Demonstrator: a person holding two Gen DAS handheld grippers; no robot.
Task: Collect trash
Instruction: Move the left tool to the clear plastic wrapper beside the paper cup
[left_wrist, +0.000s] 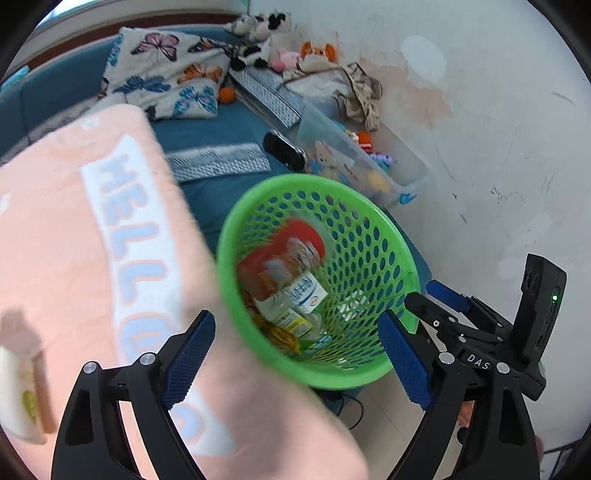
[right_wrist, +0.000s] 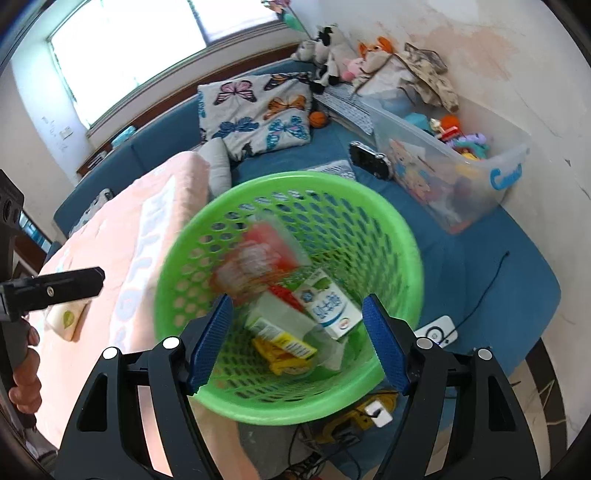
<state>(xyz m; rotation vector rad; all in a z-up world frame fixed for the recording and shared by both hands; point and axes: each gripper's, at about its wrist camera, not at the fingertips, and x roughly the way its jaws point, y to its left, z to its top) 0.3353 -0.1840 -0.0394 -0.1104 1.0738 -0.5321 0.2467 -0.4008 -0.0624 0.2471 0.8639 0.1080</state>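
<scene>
While the green perforated plastic basket (right_wrist: 291, 295) of cartons hangs off the pink blanket's (right_wrist: 110, 258) near edge, the right gripper (right_wrist: 295, 339) gapes empty above it, the equally wide left gripper (left_wrist: 295, 365) nearer the blanket.

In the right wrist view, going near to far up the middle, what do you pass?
Green basket of trash → black device on the blue bedding → butterfly pillow → plush toys by the wall.
</scene>
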